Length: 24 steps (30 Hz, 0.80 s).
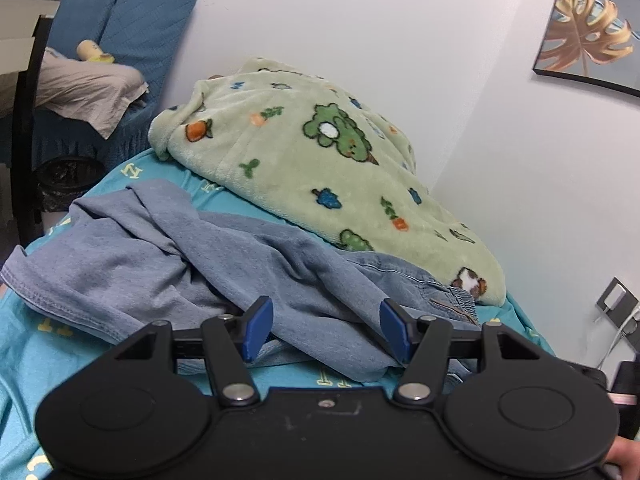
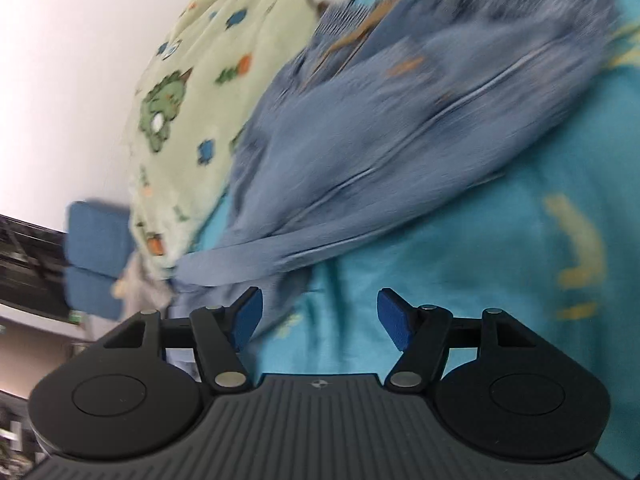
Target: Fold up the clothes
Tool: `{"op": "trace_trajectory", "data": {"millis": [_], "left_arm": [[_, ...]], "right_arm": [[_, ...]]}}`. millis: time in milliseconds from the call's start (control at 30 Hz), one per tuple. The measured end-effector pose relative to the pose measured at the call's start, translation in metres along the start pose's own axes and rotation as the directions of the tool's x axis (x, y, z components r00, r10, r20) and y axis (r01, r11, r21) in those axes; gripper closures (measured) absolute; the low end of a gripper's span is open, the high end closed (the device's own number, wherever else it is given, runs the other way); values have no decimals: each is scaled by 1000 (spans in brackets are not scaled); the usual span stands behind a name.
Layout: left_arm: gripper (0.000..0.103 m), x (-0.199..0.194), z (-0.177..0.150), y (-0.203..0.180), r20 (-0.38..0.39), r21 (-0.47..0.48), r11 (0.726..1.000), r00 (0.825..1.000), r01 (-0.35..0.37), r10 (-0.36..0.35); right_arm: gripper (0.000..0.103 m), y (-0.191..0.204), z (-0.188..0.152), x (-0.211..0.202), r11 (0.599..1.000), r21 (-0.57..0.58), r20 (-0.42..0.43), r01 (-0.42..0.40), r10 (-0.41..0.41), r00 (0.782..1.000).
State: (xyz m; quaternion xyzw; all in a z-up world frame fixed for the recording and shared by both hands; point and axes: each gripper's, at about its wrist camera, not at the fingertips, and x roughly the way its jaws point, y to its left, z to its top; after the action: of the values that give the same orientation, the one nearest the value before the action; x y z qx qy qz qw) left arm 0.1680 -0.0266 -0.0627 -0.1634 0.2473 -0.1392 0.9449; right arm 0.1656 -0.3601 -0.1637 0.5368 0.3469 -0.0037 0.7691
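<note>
A crumpled blue-grey shirt (image 1: 168, 256) lies on the teal bed sheet (image 1: 44, 356), partly over a piece of denim clothing (image 1: 416, 280). My left gripper (image 1: 326, 330) is open, its blue fingertips (image 1: 256, 330) spread wide just over the shirt's near edge, holding nothing. In the blurred, tilted right wrist view the same blue clothes (image 2: 380, 128) lie ahead on the teal sheet (image 2: 460, 280). My right gripper (image 2: 320, 320) is open and empty, a little short of the shirt's hem.
A folded green fleece blanket with cartoon prints (image 1: 320, 168) lies behind the clothes against the white wall (image 1: 400, 20). A blue sofa (image 1: 132, 28) stands far left. A framed leaf picture (image 1: 588, 36) hangs at right, a wall socket (image 1: 618, 300) below it.
</note>
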Motion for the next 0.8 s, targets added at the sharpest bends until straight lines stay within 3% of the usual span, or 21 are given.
{"op": "trace_trajectory", "data": {"millis": [267,300,400,433,500,633,800], "left_arm": [[47,20,5,18,-14,-56,998,1000,-16,15],[47,23,5,19,-18,-52,998,1000,-19,18],[47,25,4,24,-36,-60,998,999,-18,16],[48,24,4,26,-38,-63,998,999,-17,15],[48,19,5,29,-30,-63,998,999,-13,11],[48,-3,10,36,8,-77,997,1000,-12,13],[48,-28,19,40,49,-111,994,999,-10,15]], "right_arm": [[36,-14,10,30,991,97,46,-94,90,995],[40,-17,10,31,988,110,57,-106,100,993],[71,-19,14,36,991,110,40,-83,79,996],[76,-19,15,36,992,104,31,-69,66,997],[80,-12,19,36,997,58,16,-55,54,998],[90,14,19,15,996,-82,70,-30,36,997],[94,32,9,-27,986,-169,78,-3,17,997]]}}
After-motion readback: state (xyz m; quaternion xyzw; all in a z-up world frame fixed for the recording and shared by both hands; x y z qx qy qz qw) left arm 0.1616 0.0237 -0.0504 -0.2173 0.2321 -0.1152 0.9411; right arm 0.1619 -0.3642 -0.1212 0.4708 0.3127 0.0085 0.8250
